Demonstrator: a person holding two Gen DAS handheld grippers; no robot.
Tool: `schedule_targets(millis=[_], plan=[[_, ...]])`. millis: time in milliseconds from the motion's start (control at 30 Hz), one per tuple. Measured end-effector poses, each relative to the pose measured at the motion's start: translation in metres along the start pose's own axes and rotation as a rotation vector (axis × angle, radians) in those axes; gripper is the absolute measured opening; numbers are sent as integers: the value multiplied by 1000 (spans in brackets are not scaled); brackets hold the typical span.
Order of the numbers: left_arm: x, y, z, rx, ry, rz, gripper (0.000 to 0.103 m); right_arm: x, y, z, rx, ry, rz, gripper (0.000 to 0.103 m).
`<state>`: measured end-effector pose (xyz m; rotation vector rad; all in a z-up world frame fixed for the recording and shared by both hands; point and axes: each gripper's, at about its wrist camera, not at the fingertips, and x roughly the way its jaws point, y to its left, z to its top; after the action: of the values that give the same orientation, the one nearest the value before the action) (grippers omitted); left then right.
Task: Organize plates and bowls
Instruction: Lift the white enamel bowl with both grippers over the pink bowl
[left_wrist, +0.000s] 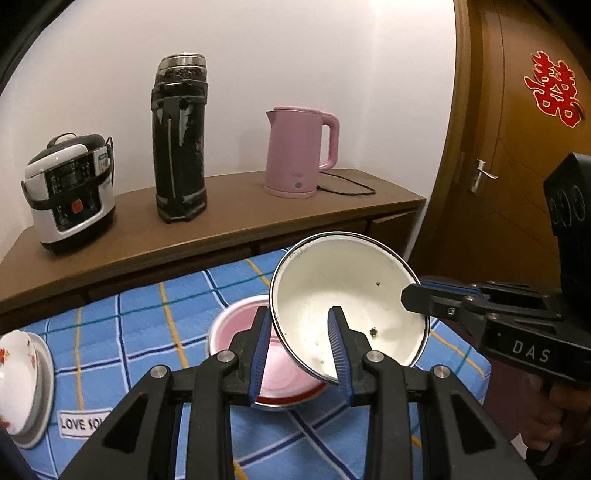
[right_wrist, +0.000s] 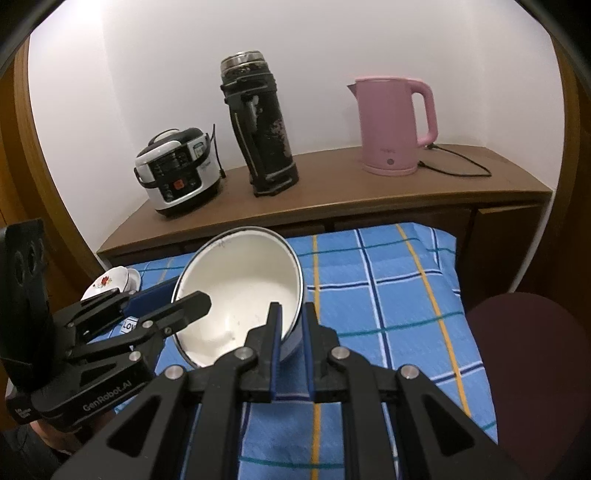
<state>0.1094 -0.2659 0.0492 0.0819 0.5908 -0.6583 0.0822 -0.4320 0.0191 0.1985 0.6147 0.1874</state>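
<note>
A white enamel bowl (left_wrist: 343, 302) with a dark rim is held tilted in the air over a pink bowl (left_wrist: 273, 369) that sits on the blue checked cloth. My left gripper (left_wrist: 301, 347) has its jaws astride the white bowl's near rim, one finger inside and one outside, with a gap at the outer pad. My right gripper (right_wrist: 291, 332) is shut on the bowl's (right_wrist: 240, 295) opposite rim; it also shows in the left wrist view (left_wrist: 424, 299). A flowered white bowl (left_wrist: 16, 369) lies on a plate (left_wrist: 42, 406) at the far left.
A wooden sideboard (left_wrist: 221, 221) behind the table carries a rice cooker (left_wrist: 70, 192), a black thermos (left_wrist: 181, 140) and a pink kettle (left_wrist: 299, 151) with its cord. A wooden door (left_wrist: 517, 147) stands to the right. A dark red chair seat (right_wrist: 535, 369) is beside the table.
</note>
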Motion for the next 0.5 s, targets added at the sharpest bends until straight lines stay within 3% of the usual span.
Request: schedule_targets(millis=[500], plan=[[25,44,6,-43,27,-46,34,28,15,12,-5,59,5,12]])
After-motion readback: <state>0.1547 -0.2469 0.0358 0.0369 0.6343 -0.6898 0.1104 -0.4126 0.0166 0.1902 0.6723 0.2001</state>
